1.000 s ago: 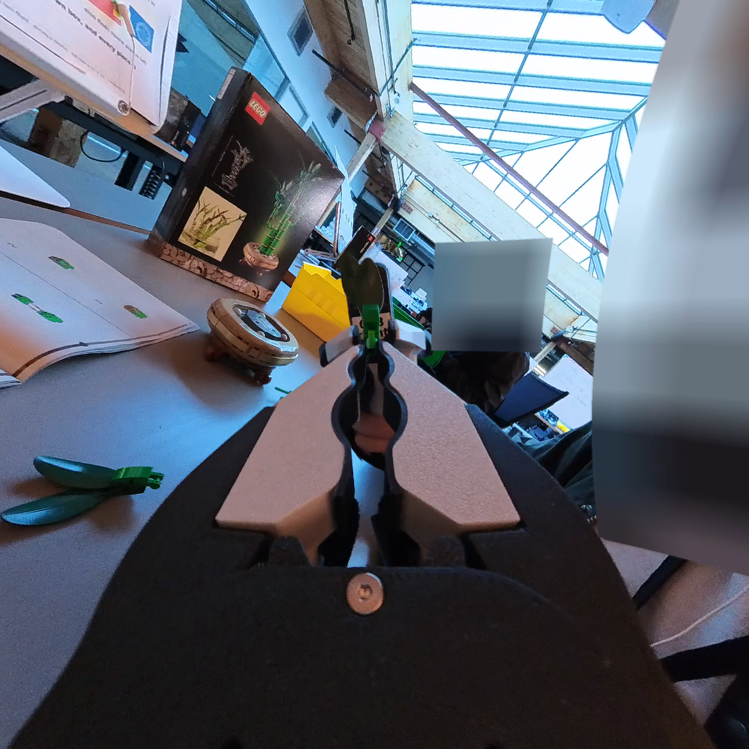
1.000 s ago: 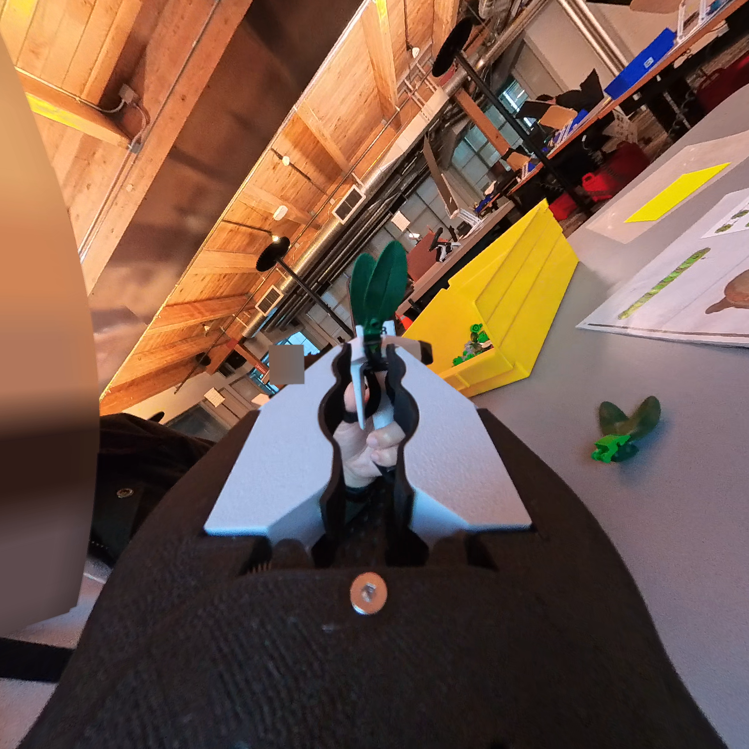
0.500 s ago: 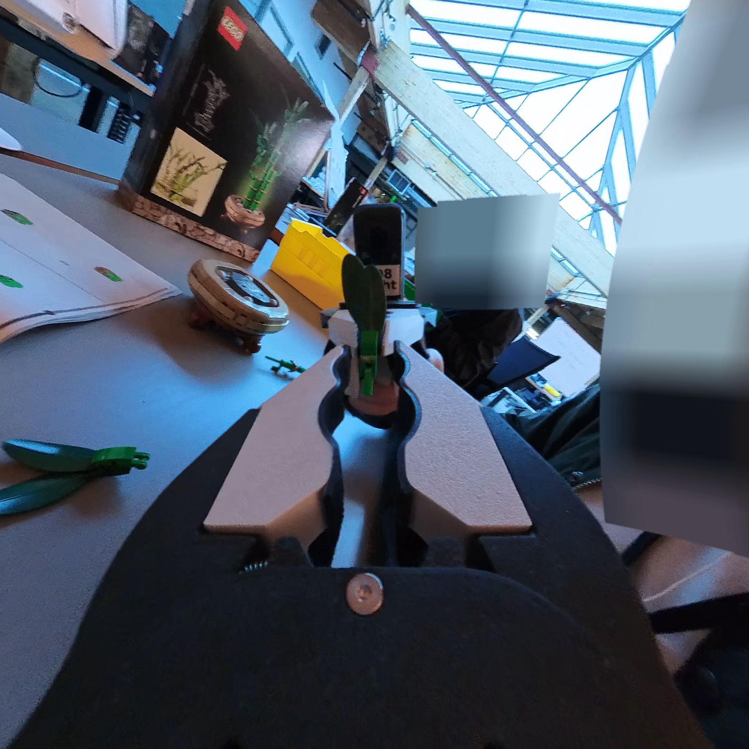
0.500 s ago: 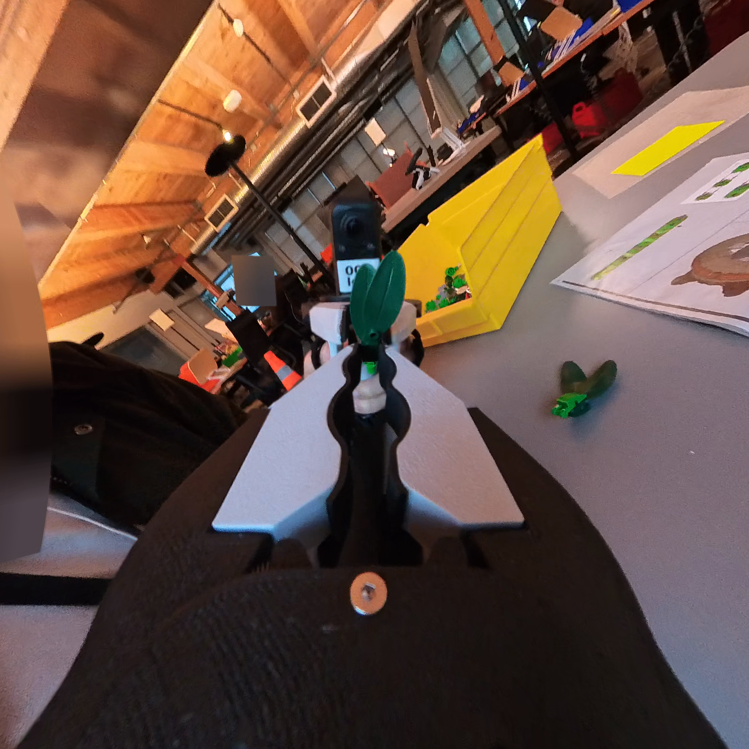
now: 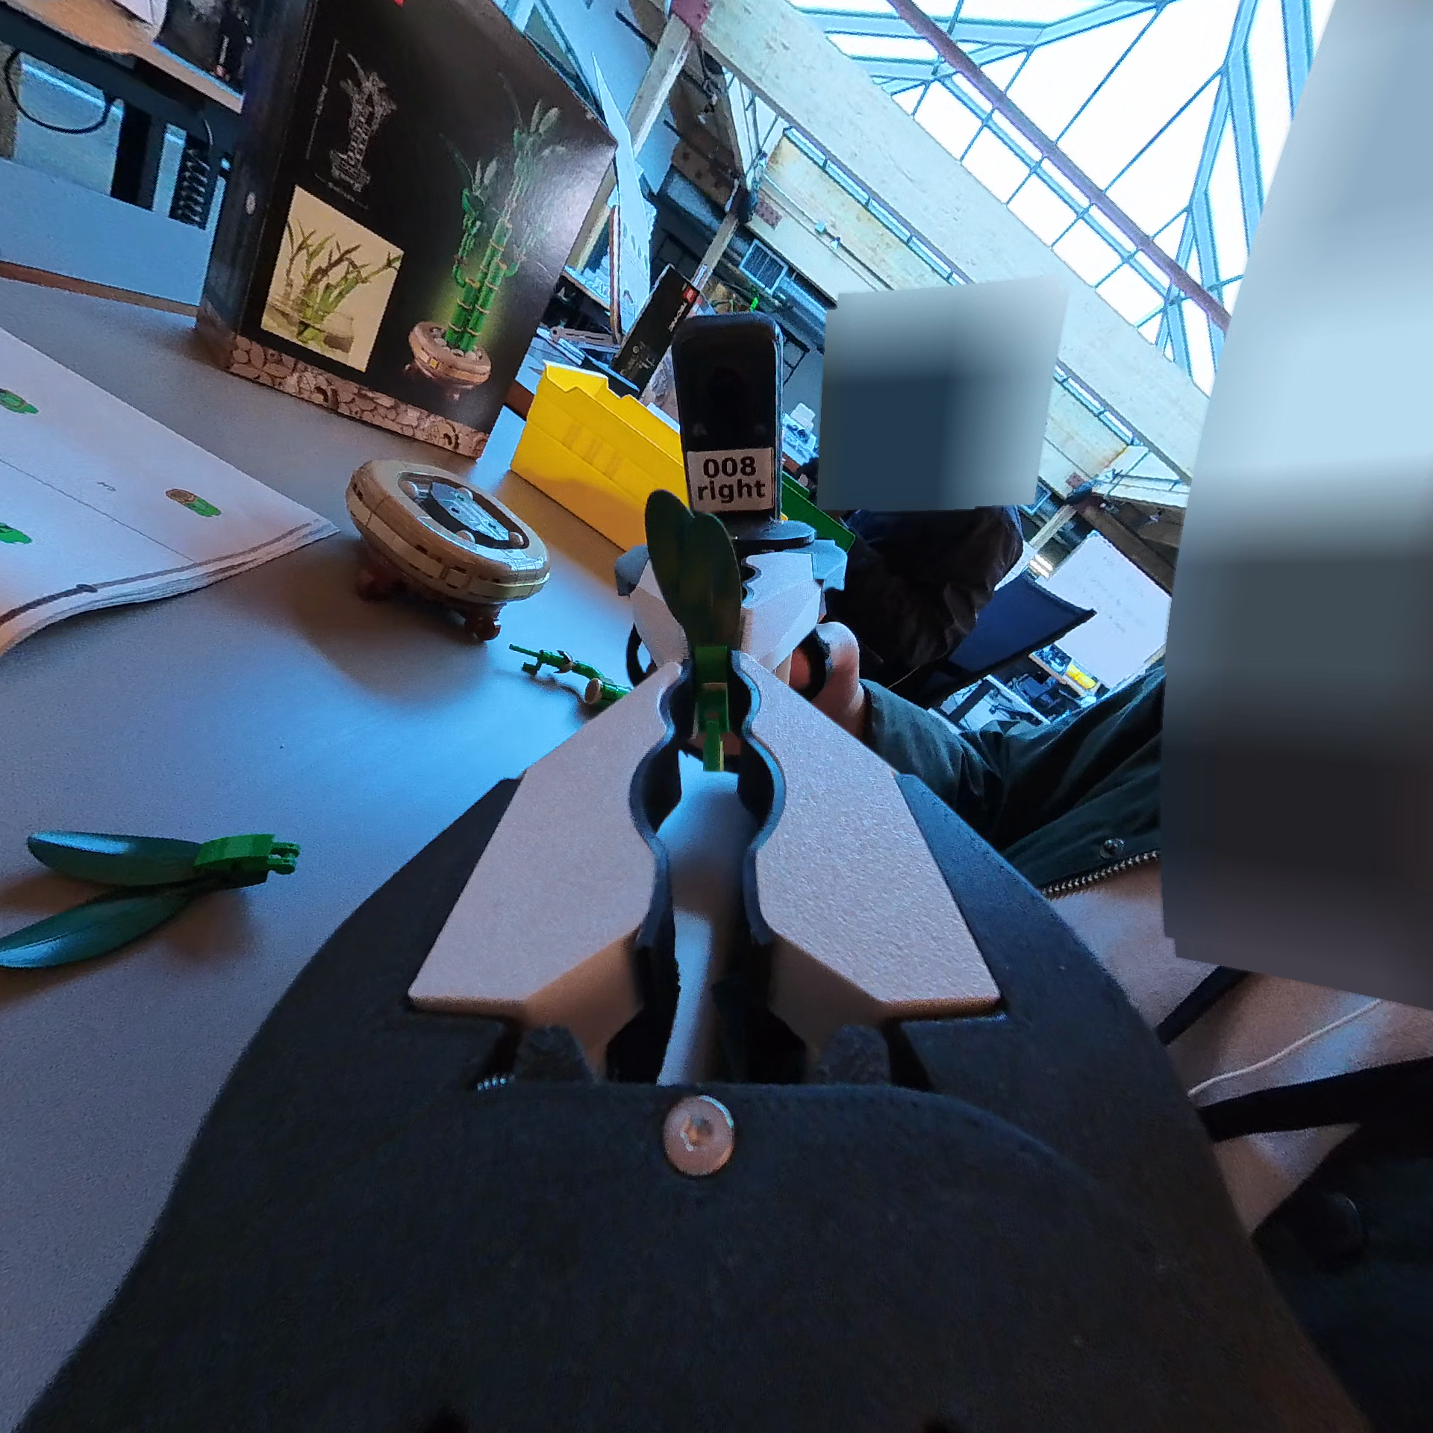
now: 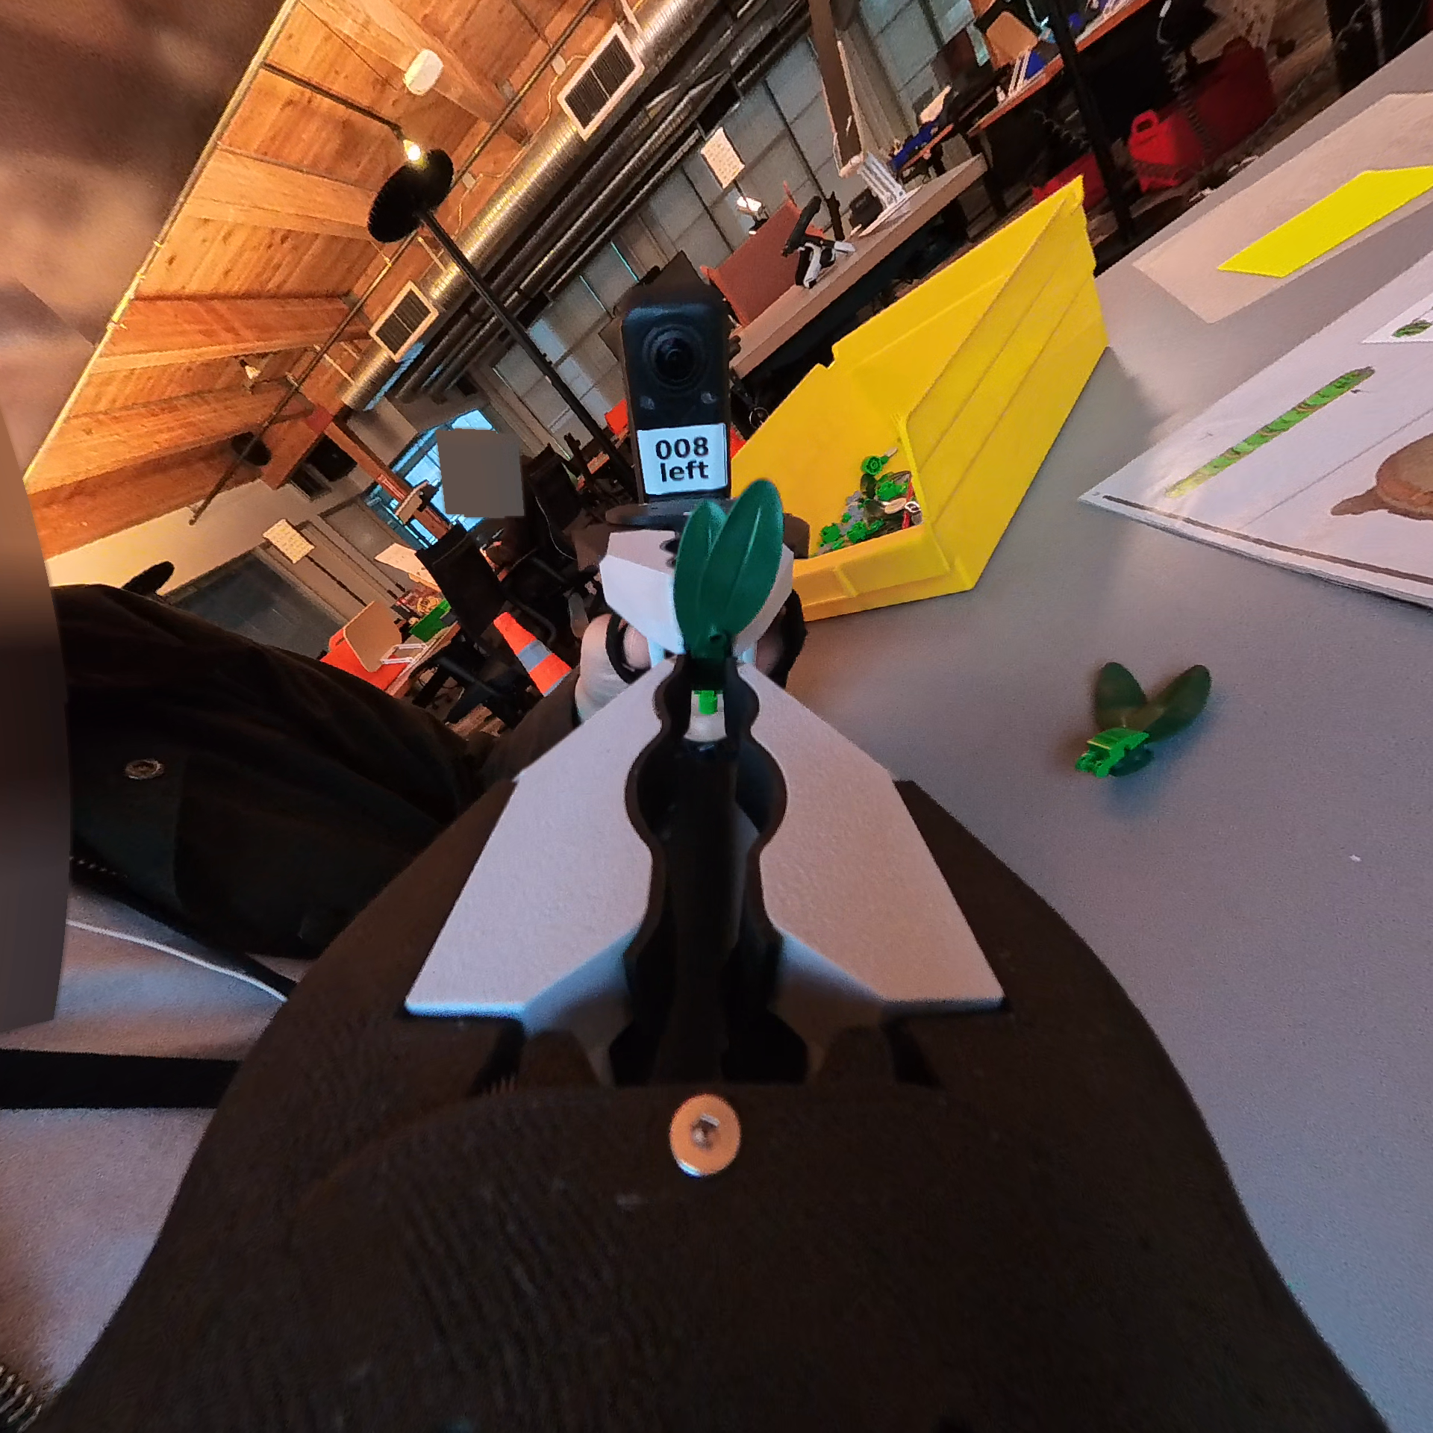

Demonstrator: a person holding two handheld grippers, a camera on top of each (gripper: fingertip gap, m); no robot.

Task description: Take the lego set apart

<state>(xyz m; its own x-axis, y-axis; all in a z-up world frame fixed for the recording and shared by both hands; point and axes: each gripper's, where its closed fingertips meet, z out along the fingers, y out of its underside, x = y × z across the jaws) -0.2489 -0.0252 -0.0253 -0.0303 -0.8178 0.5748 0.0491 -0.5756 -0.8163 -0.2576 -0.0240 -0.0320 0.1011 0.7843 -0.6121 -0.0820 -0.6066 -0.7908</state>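
Observation:
A small lego leaf piece, two dark green leaves [image 5: 690, 574] on a bright green clip [image 5: 709, 702], stands upright between my two grippers, which meet tip to tip above the grey table [image 5: 271, 737]. My left gripper [image 5: 709, 682] is shut on the green clip. My right gripper [image 6: 706, 673] is shut at the base of the leaves [image 6: 729, 566]. Hands hold both grippers from behind. A round tan lego base [image 5: 446, 535] sits on the table at the left.
A loose leaf pair [image 5: 147, 872] [image 6: 1140, 721] and a small green stem [image 5: 570, 671] lie on the table. A yellow bin [image 5: 597, 457] [image 6: 992, 434] holds green pieces. The set's box [image 5: 388, 233] and open instruction pages [image 5: 116, 496] [image 6: 1279, 481] lie beyond. Both grippers' tips are close together, under 4 cm apart.
Both grippers have tilted down from pointing at the ceiling to nearly level with the table. They stay shut on the leaf piece. Each view now shows the other gripper's camera.

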